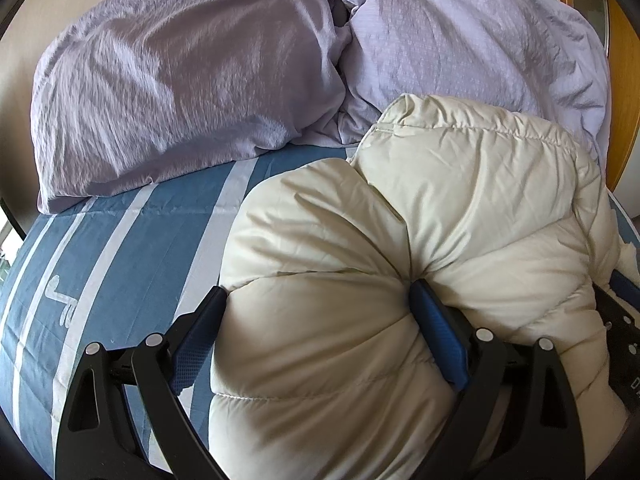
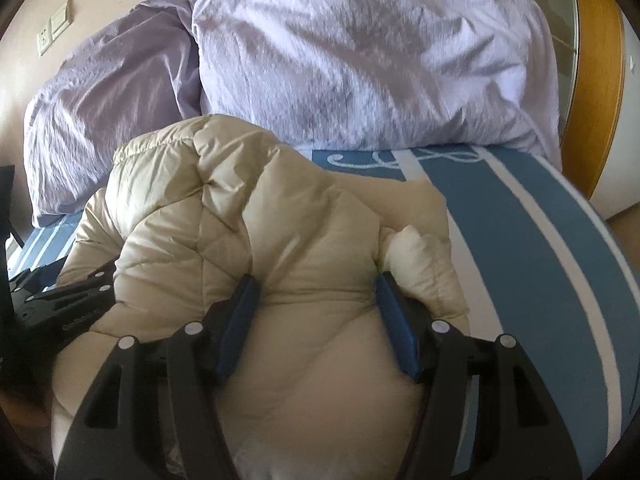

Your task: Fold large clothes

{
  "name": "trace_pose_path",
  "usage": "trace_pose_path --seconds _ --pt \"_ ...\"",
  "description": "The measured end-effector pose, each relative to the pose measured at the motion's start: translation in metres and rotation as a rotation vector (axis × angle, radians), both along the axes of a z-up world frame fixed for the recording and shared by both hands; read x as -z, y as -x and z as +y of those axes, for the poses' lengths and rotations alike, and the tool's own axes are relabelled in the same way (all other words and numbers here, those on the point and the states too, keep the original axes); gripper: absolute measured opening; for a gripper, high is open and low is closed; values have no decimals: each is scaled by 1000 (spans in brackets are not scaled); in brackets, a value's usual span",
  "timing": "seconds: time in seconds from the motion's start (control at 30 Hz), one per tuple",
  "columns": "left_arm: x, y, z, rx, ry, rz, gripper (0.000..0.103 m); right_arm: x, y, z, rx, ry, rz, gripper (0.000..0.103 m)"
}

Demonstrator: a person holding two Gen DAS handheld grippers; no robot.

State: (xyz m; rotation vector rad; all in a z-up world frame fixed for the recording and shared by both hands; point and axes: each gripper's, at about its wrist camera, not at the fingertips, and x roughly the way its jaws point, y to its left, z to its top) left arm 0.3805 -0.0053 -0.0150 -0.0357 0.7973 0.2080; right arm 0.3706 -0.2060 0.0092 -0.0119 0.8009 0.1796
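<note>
Cream puffer jacket bunched on a blue-striped bed, both tongs set into it.

Left wrist view: the left tongs (image 1: pixel 318 300) clamp a thick fold of the puffer jacket (image 1: pixel 460 208), which lies on the striped sheet (image 1: pixel 120 232) before two lilac pillows (image 1: pixel 180 80). Right wrist view: the right tongs (image 2: pixel 316 292) stand half spread with jacket (image 2: pixel 240 208) bulging between the pads; whether they grip it I cannot tell.

The bed (image 1: pixel 120 240) is viewed closely from each tool, angled downward toward the pillows (image 2: pixel 360 60); the cream jacket (image 1: pixel 400 240) (very near) is shared by both views
</note>
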Motion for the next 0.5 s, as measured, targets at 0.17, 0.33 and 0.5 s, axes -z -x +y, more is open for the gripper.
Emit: trace_pose_path --seconds 0.17,0.33,0.5 --pt "0 0 0 -5 -6 -2 94 1 -2 0 -2 -7 18 62" --pt "1 -1 1 -11 -6 -1 94 2 -6 0 -2 -10 35 62" --pt "1 1 2 -18 -8 2 96 0 -8 1 -7 -5 46 63"
